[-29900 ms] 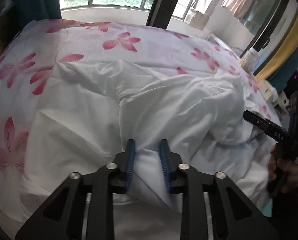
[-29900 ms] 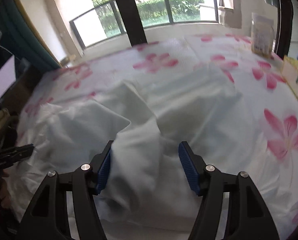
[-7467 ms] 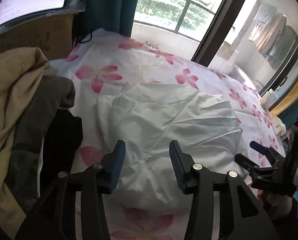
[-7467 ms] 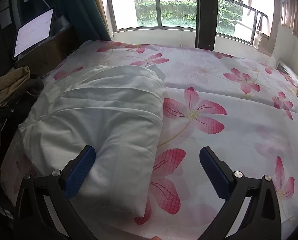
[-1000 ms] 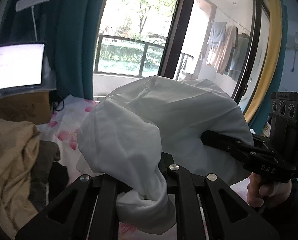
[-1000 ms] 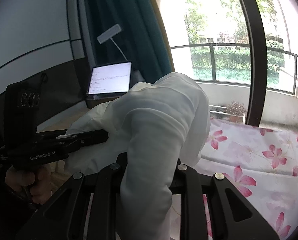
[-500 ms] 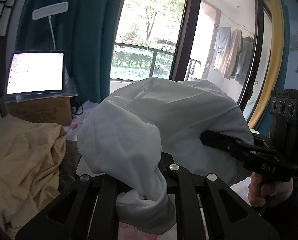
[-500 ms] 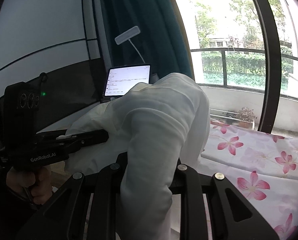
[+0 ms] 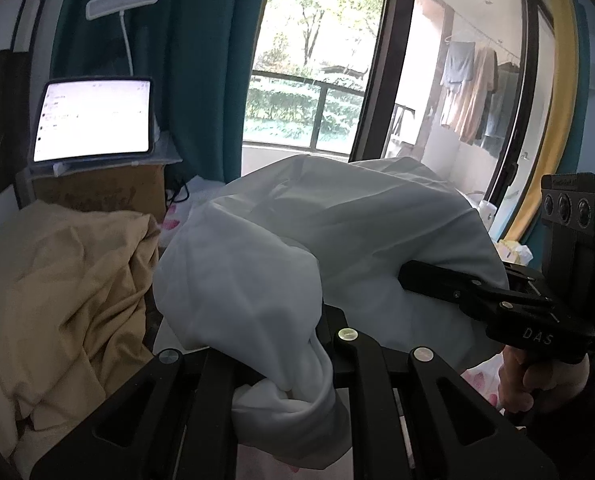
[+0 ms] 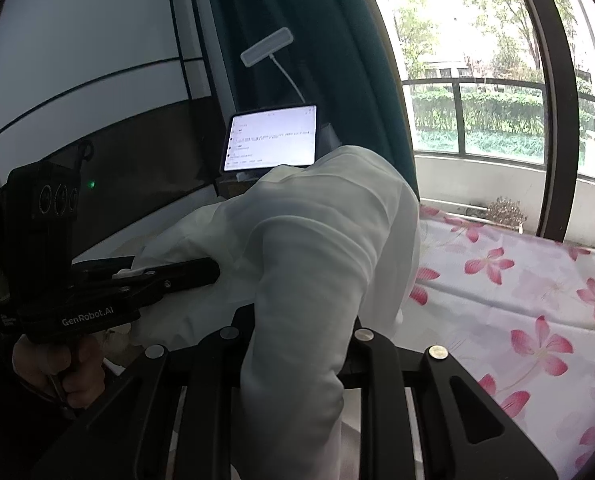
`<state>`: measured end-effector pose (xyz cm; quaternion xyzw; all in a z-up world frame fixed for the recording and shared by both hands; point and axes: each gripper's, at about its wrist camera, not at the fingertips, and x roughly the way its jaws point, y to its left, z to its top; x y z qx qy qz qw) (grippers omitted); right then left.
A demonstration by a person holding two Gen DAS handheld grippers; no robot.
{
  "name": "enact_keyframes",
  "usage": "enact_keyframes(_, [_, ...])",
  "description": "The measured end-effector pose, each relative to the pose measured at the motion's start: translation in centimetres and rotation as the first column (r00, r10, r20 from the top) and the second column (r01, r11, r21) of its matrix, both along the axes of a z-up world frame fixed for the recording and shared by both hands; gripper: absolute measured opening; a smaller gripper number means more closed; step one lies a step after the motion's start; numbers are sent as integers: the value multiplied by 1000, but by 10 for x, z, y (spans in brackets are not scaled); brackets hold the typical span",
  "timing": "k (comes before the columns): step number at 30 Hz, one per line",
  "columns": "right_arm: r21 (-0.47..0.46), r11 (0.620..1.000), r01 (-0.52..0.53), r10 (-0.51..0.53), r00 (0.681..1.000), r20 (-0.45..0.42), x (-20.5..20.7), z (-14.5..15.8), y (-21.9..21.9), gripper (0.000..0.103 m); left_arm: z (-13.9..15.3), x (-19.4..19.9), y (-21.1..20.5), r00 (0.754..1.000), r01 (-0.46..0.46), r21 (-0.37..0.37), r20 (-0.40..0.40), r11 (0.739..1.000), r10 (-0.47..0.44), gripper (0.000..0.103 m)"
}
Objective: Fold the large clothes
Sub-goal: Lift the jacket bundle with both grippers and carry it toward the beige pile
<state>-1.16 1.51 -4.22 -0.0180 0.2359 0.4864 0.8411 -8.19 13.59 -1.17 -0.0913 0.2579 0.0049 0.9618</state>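
left gripper (image 9: pixel 281 344) clamping white garment (image 9: pixel 337 248), right gripper (image 10: pixel 297 328) likewise

The folded white cotton garment (image 9: pixel 337 248) hangs between the left gripper (image 9: pixel 285 360) and right gripper (image 9: pixel 413 276). Far left, a lit rectangular tablet (image 9: pixel 93 120) stands on a brown cardboard box (image 9: pixel 109 192), behind a crumpled beige cloth heap (image 9: pixel 57 292).

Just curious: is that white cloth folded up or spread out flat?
Folded: the white cloth is a thick bundle, lifted off the flowered bed, clamped by both hand-held grippers.
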Motion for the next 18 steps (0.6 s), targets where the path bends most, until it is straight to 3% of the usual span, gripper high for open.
enact_keyframes(18, [-69,997,36,-46,988,-149,5,-58,13,22,-51,7,6,992,13,-17,-128,1000,-15,12])
